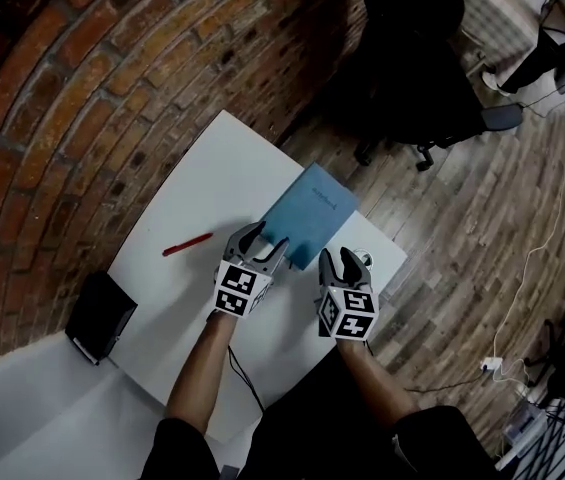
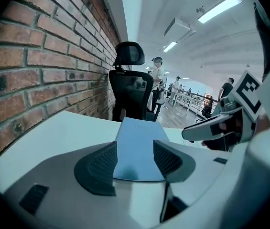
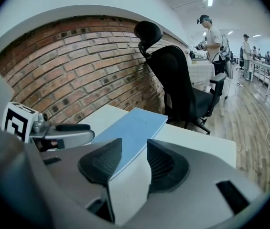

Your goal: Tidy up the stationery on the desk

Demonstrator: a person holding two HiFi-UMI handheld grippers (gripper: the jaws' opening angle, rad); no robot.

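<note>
A blue notebook [image 1: 310, 213] lies closed on the white desk [image 1: 202, 178], near its right edge. My left gripper [image 1: 264, 244] is open at the notebook's near left corner; in the left gripper view the notebook's [image 2: 137, 140] near edge lies between the parted jaws of the left gripper [image 2: 135, 159], and the pads do not press on it. My right gripper [image 1: 341, 265] is open just off the near right corner. In the right gripper view the notebook [image 3: 127, 130] shows through the gap of the right gripper [image 3: 134, 159]. A red pen [image 1: 187, 245] lies to the left.
A black case [image 1: 100, 316] sits on the adjoining white surface at the lower left. A black office chair [image 1: 432, 78] stands beyond the desk on the wooden floor. A brick wall [image 1: 82, 88] runs along the left. People stand far back in the room.
</note>
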